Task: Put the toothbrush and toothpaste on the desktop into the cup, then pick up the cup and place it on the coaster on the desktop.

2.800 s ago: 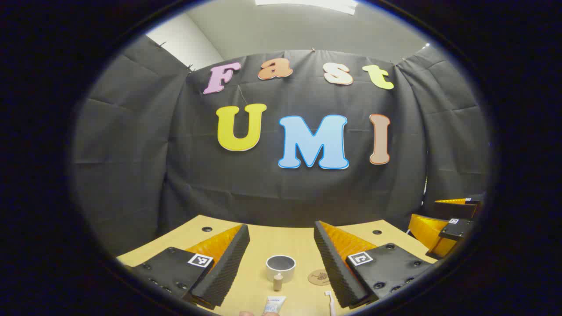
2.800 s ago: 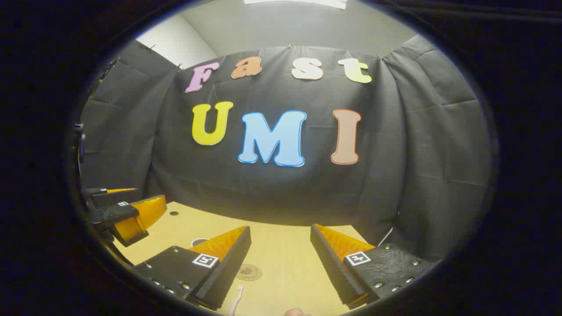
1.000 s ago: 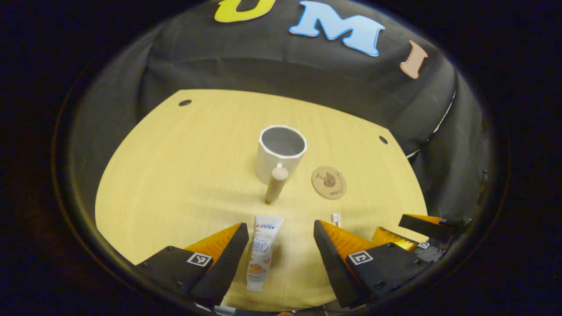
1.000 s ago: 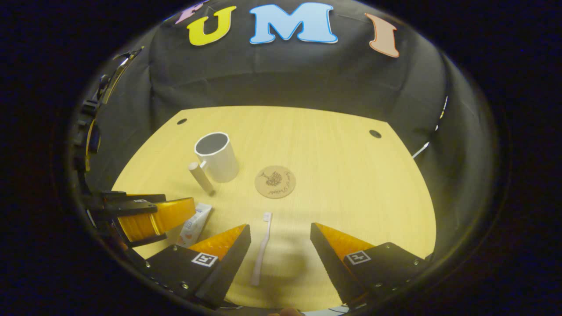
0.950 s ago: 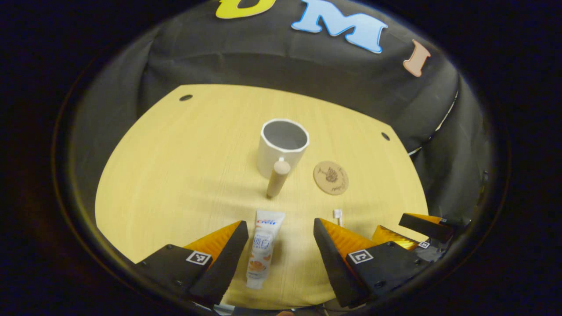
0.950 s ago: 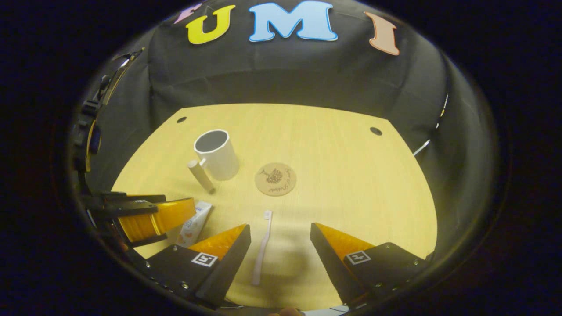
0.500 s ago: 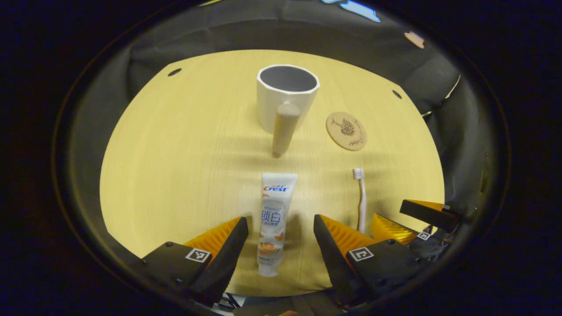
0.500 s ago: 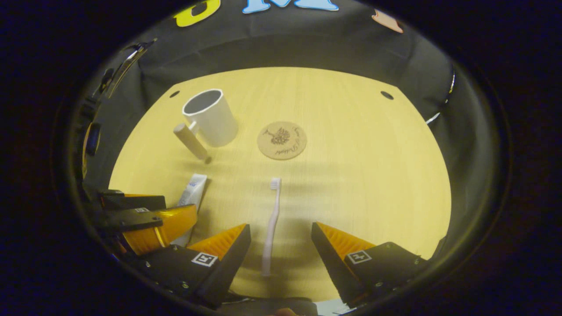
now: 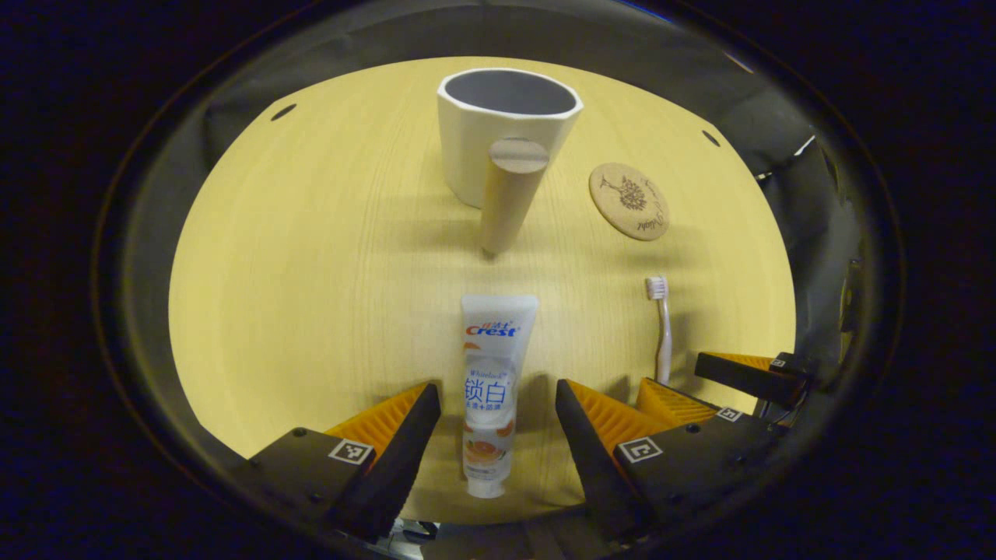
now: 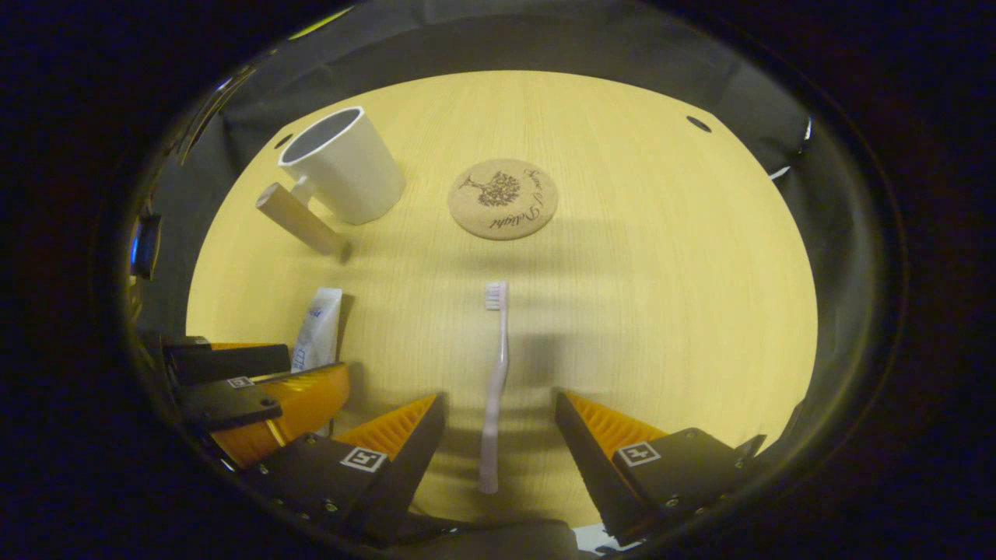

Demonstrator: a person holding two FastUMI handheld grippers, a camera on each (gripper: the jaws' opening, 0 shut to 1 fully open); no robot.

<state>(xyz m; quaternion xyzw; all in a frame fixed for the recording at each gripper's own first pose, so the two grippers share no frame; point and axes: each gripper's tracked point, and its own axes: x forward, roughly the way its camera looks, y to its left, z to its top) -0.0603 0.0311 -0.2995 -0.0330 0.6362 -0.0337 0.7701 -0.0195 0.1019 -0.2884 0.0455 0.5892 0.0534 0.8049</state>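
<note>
- Left gripper view:
  - Fingers of the left gripper (image 9: 498, 424) are spread wide on either side of the toothpaste (image 9: 492, 393), one on each flank, neither touching it as far as I can tell.
  - The toothpaste lies flat on the counter (image 9: 311, 272), cap end towards the camera, crimped end towards the cup (image 9: 498, 128).
  - The cup stands upright beyond the tube, with its wooden handle (image 9: 510, 194) facing the camera (what shows of the inside is bare grey wall; the bottom is hidden).
  - The coaster (image 9: 629, 201) sits to the right of the cup, apart from it, with nothing on it.
  - The toothbrush (image 9: 662, 330) lies flat, bristles towards the coaster, with the right gripper (image 9: 700, 385) over its near end.

- Right gripper view:
  - Fingers of the right gripper (image 10: 498, 435) are likewise spread, straddling the toothbrush (image 10: 496, 385) handle with a gap on each side.
  - The left gripper (image 10: 257, 389) shows at the lower left over the toothpaste (image 10: 317, 330).
  - The cup (image 10: 342, 167) looks empty from this side too, and the coaster (image 10: 503, 198) is bare.

- Progress, as I judge it:
  - Nothing is done yet: both items are on the counter and the cup is off the coaster.
  - Both grasps look set up but not closed (the fingers may need to drop lower first).
  - Left to do: grip each item, drop both in the cup, then move the cup to the coaster.
</note>
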